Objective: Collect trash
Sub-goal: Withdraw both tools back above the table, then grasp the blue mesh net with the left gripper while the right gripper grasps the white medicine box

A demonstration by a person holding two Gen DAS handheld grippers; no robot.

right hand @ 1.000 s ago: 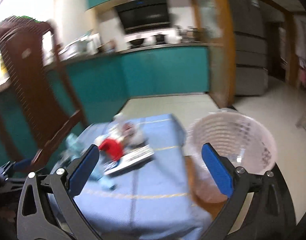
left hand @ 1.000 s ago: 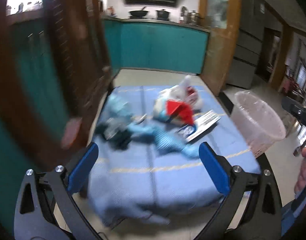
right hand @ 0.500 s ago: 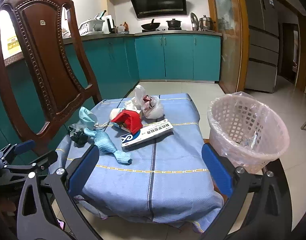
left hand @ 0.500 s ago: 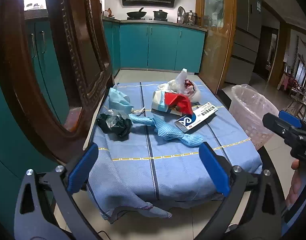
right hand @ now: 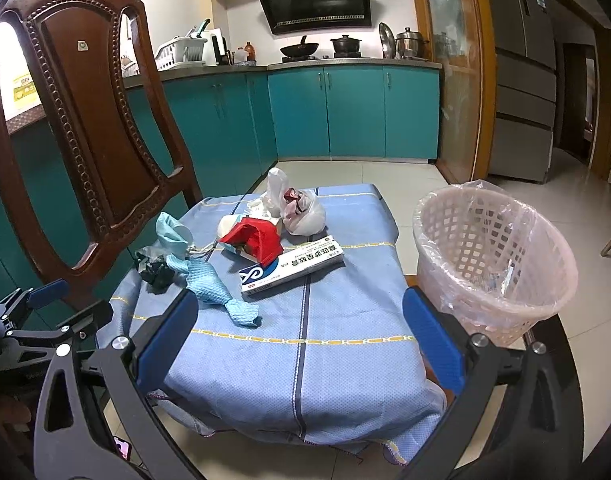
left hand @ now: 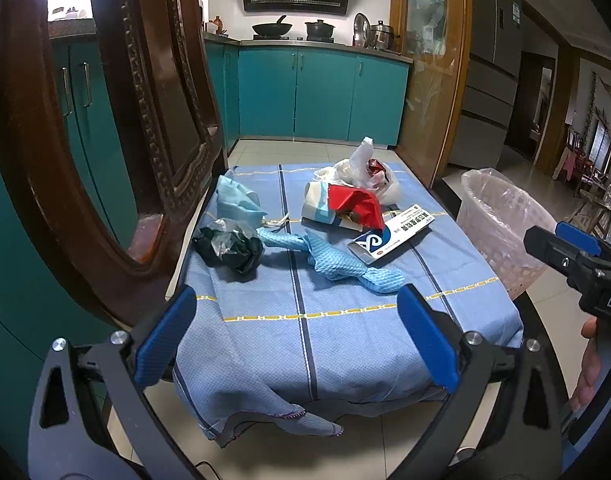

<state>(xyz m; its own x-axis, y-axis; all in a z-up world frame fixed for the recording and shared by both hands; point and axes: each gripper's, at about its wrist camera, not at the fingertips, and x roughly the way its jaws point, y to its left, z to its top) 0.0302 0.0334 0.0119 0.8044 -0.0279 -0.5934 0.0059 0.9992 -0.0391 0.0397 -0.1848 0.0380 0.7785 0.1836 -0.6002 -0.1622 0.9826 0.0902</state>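
Note:
Trash lies on a low table with a blue cloth [left hand: 345, 332] [right hand: 305, 360]: a black crumpled bag [left hand: 229, 246] [right hand: 155, 270], a light blue mask [left hand: 237, 198] [right hand: 171, 234], a blue mesh rag [left hand: 337, 264] [right hand: 213, 288], a red wrapper [left hand: 357, 202] [right hand: 257, 236], a white-blue box [left hand: 389, 234] [right hand: 291, 266] and a white plastic bag [left hand: 365, 172] [right hand: 297, 208]. A lined pink basket [left hand: 505, 224] [right hand: 493, 256] stands right of the table. My left gripper [left hand: 297, 340] and right gripper [right hand: 297, 344] are open and empty, held before the table's near edge.
A carved wooden chair [left hand: 105, 140] [right hand: 85, 128] stands close on the left of the table. Teal kitchen cabinets [left hand: 321, 96] [right hand: 353, 112] run along the back. A fridge [right hand: 521, 72] stands at the right. The floor is tiled.
Both views were blurred a second ago and are now sharp and steady. Both grippers have settled in front of the table, still open. The trash has not moved.

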